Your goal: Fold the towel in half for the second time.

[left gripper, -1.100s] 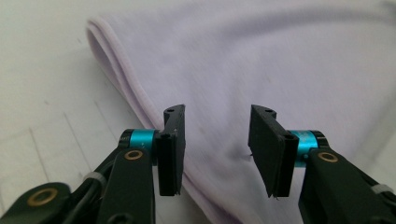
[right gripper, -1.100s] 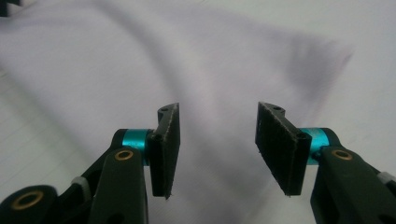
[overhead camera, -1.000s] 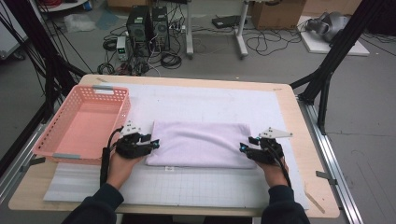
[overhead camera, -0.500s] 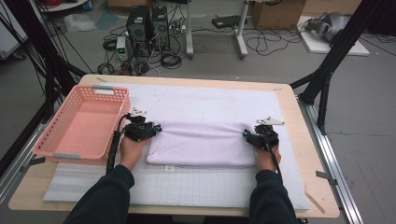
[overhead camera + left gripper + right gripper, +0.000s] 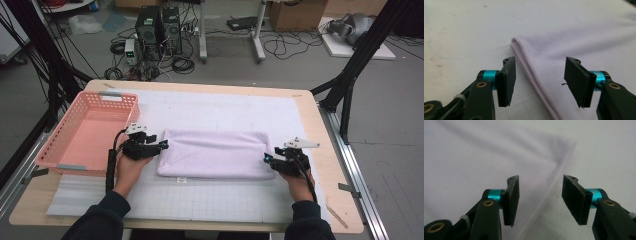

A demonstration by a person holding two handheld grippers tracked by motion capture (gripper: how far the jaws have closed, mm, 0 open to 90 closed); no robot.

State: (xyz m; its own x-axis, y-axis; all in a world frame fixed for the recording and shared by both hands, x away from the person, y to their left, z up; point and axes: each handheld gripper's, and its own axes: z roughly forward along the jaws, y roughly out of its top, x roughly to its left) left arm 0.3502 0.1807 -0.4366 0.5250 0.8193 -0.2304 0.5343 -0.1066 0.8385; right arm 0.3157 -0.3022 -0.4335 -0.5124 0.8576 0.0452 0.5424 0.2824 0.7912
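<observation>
Even, soft overhead light; faint shadows, no glare. The high view is slightly grainy, both gripper views blur close up.

A soft, matt lilac folded cloth [image 5: 215, 154] lies between the matt-black jaws; left of the left gripper [image 5: 161, 145], a glossy pink plastic lattice basket [image 5: 55, 150].

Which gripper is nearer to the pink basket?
Left. The left gripper sits at the folded cloth's left end, right beside the pink basket. The right gripper is at the cloth's far right end, across the table.
</observation>
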